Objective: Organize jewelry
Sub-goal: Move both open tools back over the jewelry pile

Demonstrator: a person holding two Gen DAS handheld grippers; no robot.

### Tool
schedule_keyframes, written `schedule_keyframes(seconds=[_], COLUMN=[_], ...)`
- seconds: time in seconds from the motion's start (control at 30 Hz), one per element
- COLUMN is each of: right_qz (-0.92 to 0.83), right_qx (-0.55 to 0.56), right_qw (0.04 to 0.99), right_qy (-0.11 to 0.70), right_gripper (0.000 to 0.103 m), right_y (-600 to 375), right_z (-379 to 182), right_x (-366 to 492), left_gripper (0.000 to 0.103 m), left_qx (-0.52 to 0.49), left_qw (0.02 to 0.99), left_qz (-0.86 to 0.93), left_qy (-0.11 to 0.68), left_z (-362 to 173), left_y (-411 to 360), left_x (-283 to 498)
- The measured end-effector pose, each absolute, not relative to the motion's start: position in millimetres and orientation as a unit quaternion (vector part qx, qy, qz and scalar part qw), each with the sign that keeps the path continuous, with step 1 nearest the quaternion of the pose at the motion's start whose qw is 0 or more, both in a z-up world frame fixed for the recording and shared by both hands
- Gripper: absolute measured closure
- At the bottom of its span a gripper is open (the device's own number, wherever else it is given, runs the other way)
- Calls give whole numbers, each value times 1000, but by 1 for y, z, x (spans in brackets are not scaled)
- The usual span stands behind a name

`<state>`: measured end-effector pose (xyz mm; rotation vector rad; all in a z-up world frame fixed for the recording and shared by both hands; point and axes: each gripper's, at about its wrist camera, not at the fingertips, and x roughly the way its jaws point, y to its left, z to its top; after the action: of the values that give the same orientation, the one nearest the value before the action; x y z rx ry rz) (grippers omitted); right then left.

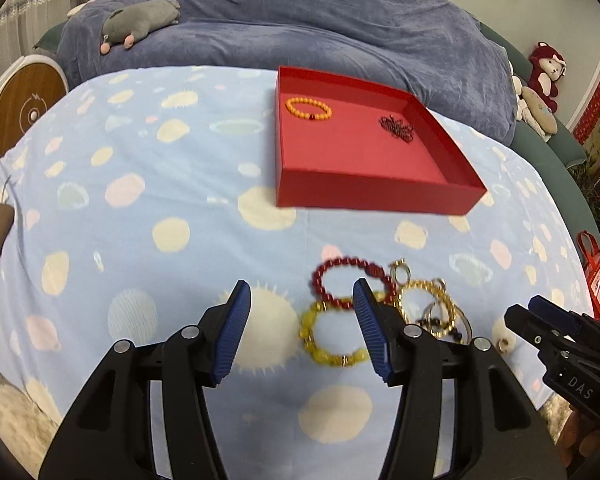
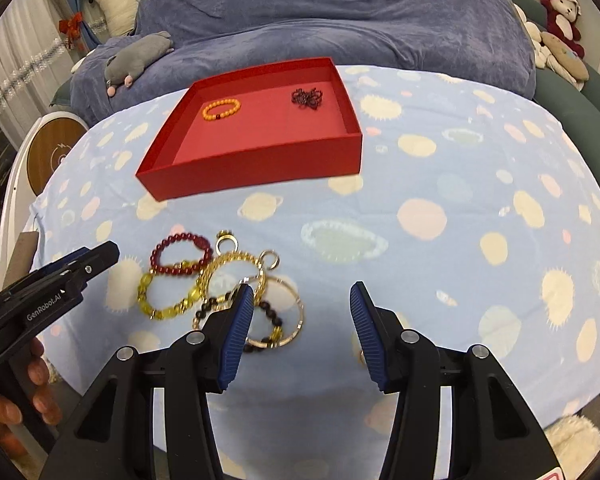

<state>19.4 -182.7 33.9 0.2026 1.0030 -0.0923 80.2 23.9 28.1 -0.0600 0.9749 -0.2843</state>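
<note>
A: Where's the jewelry?
B: A heap of beaded bracelets and gold rings (image 2: 224, 292) lies near on the spotted blue cloth (image 2: 440, 184); the shallow red cardboard tray (image 2: 260, 164) sits farther.
A: Tongs?
B: Left gripper (image 1: 300, 300) and right gripper (image 2: 302, 300) both gape, empty. Only the right view shows a hand (image 2: 24, 396)
</note>
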Motion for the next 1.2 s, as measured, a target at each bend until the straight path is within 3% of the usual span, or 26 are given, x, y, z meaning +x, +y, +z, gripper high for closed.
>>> schedule_keyframes(seconds=[0.2, 0.3, 0.47, 0.73, 0.9, 1.0, 1.2], right_qz=[-28, -25, -27, -44, -48, -41, -35], right_qx=[89, 76, 71, 53, 50, 60, 75], right_qw=[867, 870, 867, 861, 858, 855, 857], right_qy=[489, 487, 492, 504, 509, 513, 508], right_gripper=[53, 45, 44, 37, 37, 49, 49], right_y=[-156, -144, -132, -123, -122, -126, -135], right_z=[22, 21, 13, -3, -12, -15, -14], right_x=[8, 16, 37, 62, 69, 70, 60], left_gripper=[52, 52, 46, 45, 45, 45, 44], left_qx=[-27, -15, -22, -22, -24, -27, -32], left_qw=[868, 873, 877, 878, 876, 875, 872], left_qz=[-126, -113, -96, -88, -90, -90, -95], left_qy=[479, 474, 471, 471, 474, 476, 478], left_z=[10, 9, 9, 6, 4, 3, 4], left_y=[28, 32, 42, 47, 47, 47, 44], left_x=[55, 53, 56, 59, 59, 59, 60])
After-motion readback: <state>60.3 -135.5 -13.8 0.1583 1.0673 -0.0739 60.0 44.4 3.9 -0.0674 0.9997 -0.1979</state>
